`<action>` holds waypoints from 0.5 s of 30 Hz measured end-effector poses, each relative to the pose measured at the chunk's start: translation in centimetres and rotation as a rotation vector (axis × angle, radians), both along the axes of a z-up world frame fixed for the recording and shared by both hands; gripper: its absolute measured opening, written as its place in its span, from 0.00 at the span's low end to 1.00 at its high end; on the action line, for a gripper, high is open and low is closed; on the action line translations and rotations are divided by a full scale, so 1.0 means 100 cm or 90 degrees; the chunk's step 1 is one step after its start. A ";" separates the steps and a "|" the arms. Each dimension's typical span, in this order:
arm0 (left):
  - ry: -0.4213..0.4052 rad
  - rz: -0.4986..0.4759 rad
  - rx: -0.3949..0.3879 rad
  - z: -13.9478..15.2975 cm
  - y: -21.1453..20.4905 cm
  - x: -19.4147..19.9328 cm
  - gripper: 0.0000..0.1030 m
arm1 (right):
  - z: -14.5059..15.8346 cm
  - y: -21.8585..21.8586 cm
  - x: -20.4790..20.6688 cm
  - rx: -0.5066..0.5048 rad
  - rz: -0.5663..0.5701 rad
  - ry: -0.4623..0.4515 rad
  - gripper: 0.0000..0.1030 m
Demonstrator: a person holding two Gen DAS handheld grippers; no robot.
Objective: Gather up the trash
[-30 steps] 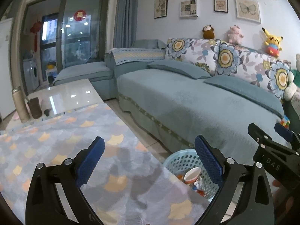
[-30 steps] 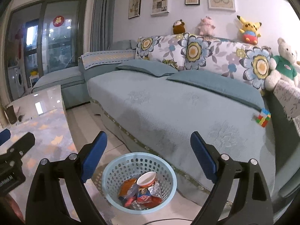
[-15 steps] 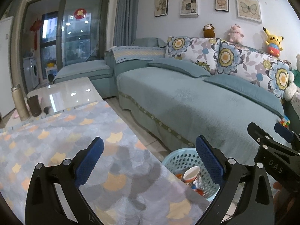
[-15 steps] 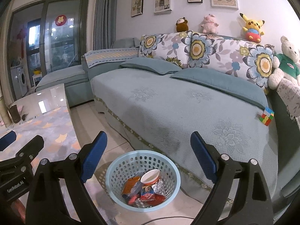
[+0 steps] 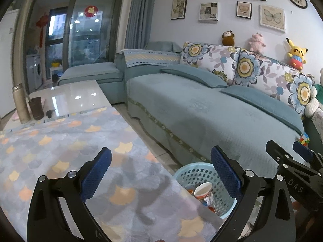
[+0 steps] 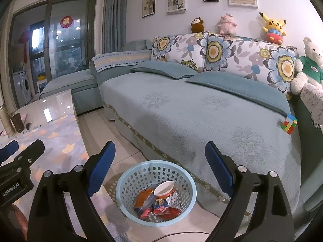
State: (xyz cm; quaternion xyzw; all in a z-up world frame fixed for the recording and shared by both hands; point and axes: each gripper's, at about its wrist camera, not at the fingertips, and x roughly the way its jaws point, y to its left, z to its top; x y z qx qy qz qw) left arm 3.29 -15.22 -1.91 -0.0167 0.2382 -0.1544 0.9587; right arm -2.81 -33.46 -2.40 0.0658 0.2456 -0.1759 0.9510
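**mopbucket22:** So where was it in the job at this point? Both tools looked empty to me.

**tidy_tom:** Yeah, both were. The left tool (image 5: 159,173) sat wide open with nothing between its blue pads, hanging over the patterned cloth on the surface (image 5: 60,141). The right tool (image 6: 159,169) was just as wide and just as empty, right above the basket (image 6: 156,191).

**mopbucket22:** And the trash?

**tidy_tom:** In the basket, on the floor at the right tool's 6 o'clock, tucked between the surface's edge and the sofa (image 6: 201,111). A paper cup (image 6: 164,188) lay on top of a heap of wrappers (image 6: 155,203). My read: the dropping-in part was done, or nearly.

**mopbucket22:** So what next?

**tidy_tom:** Guessing here, a scan for leftovers. Nothing loose on the cloth nearby. Further out, at the left tool's 10 o'clock, there was a flask (image 5: 20,104), a brown cup (image 5: 36,109) and a small dark thing I couldn't make out. The colour cube (image 6: 287,124) on the sofa at 3 o'clock looked like a toy, not rubbish.
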 end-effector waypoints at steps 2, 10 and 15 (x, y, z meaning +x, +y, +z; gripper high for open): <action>0.000 0.000 0.000 0.000 0.000 0.000 0.93 | 0.000 0.000 0.000 0.001 0.001 0.000 0.83; 0.000 0.001 0.000 0.000 0.001 0.001 0.93 | -0.001 0.001 0.001 0.004 0.006 0.002 0.83; 0.001 0.003 0.002 0.001 0.000 0.001 0.93 | -0.002 0.000 0.003 0.010 0.008 0.005 0.83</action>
